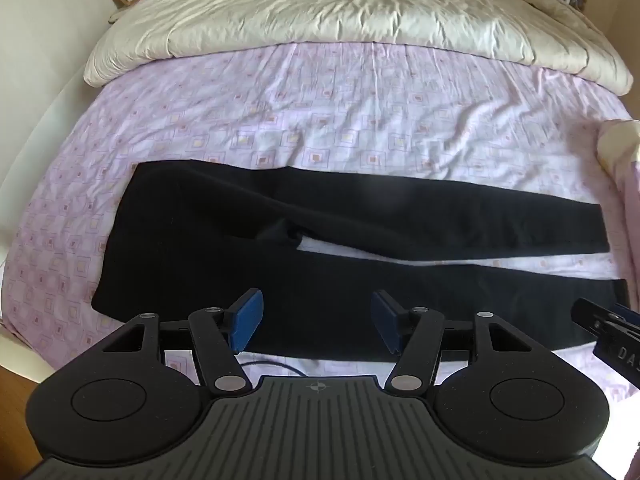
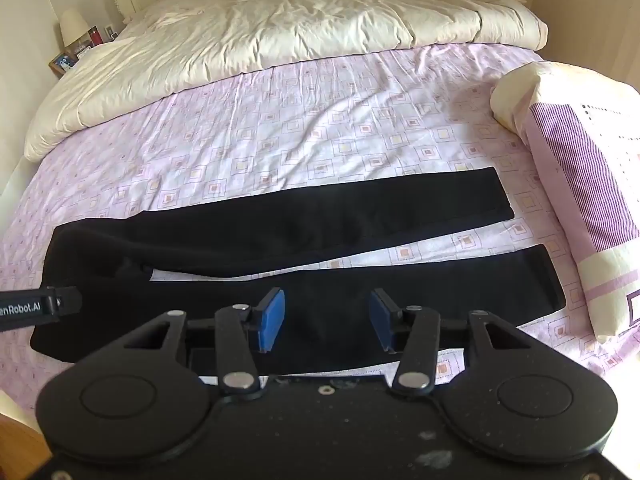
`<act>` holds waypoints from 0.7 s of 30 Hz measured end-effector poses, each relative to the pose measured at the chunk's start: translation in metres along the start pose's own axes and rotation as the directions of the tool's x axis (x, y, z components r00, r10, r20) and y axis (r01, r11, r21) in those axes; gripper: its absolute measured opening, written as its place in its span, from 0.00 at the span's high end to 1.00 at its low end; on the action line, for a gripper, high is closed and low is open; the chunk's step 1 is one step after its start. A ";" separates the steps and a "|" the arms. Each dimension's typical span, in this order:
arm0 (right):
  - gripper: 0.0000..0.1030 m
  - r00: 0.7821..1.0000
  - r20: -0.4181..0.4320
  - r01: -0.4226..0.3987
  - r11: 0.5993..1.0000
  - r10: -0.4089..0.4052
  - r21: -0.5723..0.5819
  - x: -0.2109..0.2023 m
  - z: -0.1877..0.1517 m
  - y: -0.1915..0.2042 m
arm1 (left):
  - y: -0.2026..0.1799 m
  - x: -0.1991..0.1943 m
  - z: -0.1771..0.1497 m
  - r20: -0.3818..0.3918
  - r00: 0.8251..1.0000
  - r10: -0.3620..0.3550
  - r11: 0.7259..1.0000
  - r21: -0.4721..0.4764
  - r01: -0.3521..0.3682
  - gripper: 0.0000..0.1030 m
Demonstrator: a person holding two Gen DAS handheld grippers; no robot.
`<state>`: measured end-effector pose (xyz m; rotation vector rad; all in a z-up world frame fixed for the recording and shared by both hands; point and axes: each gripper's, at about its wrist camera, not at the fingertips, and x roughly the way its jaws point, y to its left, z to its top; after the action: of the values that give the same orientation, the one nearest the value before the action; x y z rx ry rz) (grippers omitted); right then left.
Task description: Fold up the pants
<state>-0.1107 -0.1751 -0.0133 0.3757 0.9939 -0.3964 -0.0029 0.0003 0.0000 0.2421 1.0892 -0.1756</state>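
Black pants (image 1: 224, 264) lie flat across the near part of the bed (image 1: 360, 120), on a pink sheet with a square pattern. The waist end is toward the left and the two legs run out to the right, with a strip of sheet showing between them. Left tongs (image 1: 318, 322) hover over the nearer leg, blue pads (image 1: 248, 318) spread apart, nothing between them. Right tongs (image 2: 327, 320) likewise sit above the nearer leg, pads wide apart and empty. The left tongs' tip shows at the left edge of the right wrist view. A cream duvet (image 2: 280, 32) is bunched at the far end of the bed. A pillow (image 2: 580, 184) lies at the right edge, beyond the leg ends. A lamp (image 2: 74, 26) stands on the far left nightstand.
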 end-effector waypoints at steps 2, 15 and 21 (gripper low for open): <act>0.51 1.000 -0.004 0.005 1.000 -0.005 0.004 0.000 -0.001 0.000 | -0.001 0.001 -0.004 -0.013 1.000 -0.006 1.000 0.019 0.006 0.43; 0.51 0.998 -0.044 -0.037 0.999 0.037 -0.009 0.004 0.002 0.000 | -0.007 0.003 -0.013 -0.068 0.998 -0.020 1.000 0.010 0.021 0.43; 0.51 0.998 -0.050 -0.044 0.999 0.043 -0.008 0.004 0.002 -0.001 | -0.006 0.002 -0.010 -0.084 0.996 -0.016 1.000 0.012 0.017 0.43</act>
<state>-0.1074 -0.1774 -0.0155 0.4001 1.0338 -0.3445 -0.0123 -0.0030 -0.0075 0.2531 1.1736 -0.1888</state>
